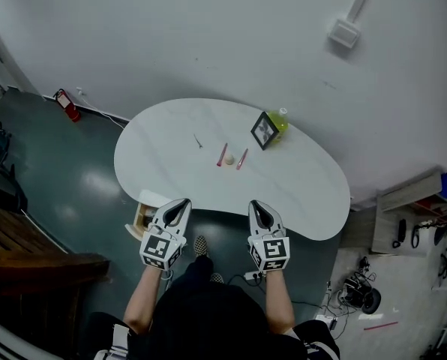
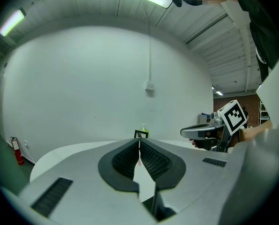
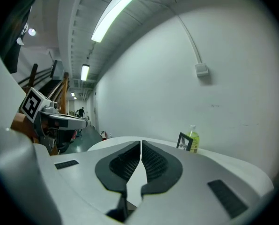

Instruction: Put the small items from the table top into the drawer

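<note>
Table (image 1: 306, 193), white and kidney-shaped, is filling the middle of the head view, standing against a white wall. Person's forearms are reaching in from the bottom edge, each hand holding a gripper just short of the table's near edge and well apart from the items. Left gripper (image 1: 181, 203) is pointing at the table with its jaws closed tip to tip and nothing between them. Right gripper (image 1: 258, 205) is doing the same, jaws pressed together and empty. Drawer (image 1: 142, 217), light wood, is sticking out open under the table's near left edge, just beside the left gripper. Picture frame (image 1: 264, 130) is standing upright near the far edge, with a yellow-green bottle (image 1: 281, 118) standing right behind it. Small items are lying loose mid-table: two pink sticks (image 1: 222, 154) are lying almost parallel, a small beige ball (image 1: 229, 160) is sitting between them at their near ends, and a thin dark item (image 1: 198, 141), too small to identify, is lying to their left
</note>
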Demonstrator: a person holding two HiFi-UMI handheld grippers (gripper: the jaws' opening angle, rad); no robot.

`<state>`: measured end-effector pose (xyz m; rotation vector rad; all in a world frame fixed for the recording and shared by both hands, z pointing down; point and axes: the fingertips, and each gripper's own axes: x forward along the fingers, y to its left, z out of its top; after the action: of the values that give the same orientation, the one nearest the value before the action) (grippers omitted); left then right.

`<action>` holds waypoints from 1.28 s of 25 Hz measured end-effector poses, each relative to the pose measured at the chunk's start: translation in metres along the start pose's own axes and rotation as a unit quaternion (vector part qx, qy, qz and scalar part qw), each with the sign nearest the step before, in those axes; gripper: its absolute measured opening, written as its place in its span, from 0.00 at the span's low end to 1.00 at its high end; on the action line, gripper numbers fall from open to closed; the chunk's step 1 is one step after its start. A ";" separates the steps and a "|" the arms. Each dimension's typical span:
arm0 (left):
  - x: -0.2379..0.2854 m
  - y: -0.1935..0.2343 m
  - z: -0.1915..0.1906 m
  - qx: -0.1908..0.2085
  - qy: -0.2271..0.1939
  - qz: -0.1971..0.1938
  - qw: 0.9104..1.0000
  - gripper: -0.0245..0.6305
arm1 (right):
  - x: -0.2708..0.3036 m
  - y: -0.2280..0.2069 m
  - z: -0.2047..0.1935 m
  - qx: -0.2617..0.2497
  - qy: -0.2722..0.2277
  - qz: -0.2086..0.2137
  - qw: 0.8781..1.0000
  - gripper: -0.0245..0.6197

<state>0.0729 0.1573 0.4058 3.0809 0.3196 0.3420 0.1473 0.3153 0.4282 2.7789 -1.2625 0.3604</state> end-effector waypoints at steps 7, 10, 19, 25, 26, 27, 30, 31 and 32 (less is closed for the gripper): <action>0.040 0.044 -0.012 -0.012 0.019 -0.028 0.999 0.07 | 0.065 -0.007 0.004 0.000 0.024 -0.012 1.000 0.09; 0.057 0.055 -0.020 -0.014 0.028 -0.041 0.999 0.07 | 0.089 -0.010 0.000 0.005 0.035 -0.017 0.999 0.09; 0.086 0.071 -0.045 -0.039 0.046 -0.064 0.996 0.07 | 0.133 -0.012 -0.026 0.007 0.073 -0.018 0.997 0.09; 0.109 0.082 -0.058 -0.052 0.060 -0.057 0.995 0.07 | 0.154 -0.025 -0.043 0.008 0.093 -0.006 0.996 0.09; 0.113 0.083 -0.061 -0.052 0.064 -0.054 0.995 0.07 | 0.159 -0.028 -0.046 0.008 0.097 -0.001 0.995 0.09; 0.117 0.084 -0.063 -0.052 0.068 -0.052 0.995 0.07 | 0.163 -0.030 -0.050 0.008 0.100 0.005 0.995 0.09; 0.128 0.085 -0.072 -0.057 0.081 -0.040 0.994 0.07 | 0.176 -0.037 -0.065 0.000 0.118 0.023 0.993 0.09; 0.131 0.087 -0.074 -0.060 0.085 -0.034 0.994 0.07 | 0.181 -0.040 -0.071 -0.006 0.125 0.029 0.992 0.09; 0.134 0.088 -0.077 -0.064 0.089 -0.029 0.994 0.07 | 0.186 -0.042 -0.076 -0.011 0.133 0.035 0.990 0.09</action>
<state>0.2019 0.0989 0.5143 2.9144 0.3744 0.6101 0.2832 0.2191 0.5482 2.5658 -1.2904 0.6909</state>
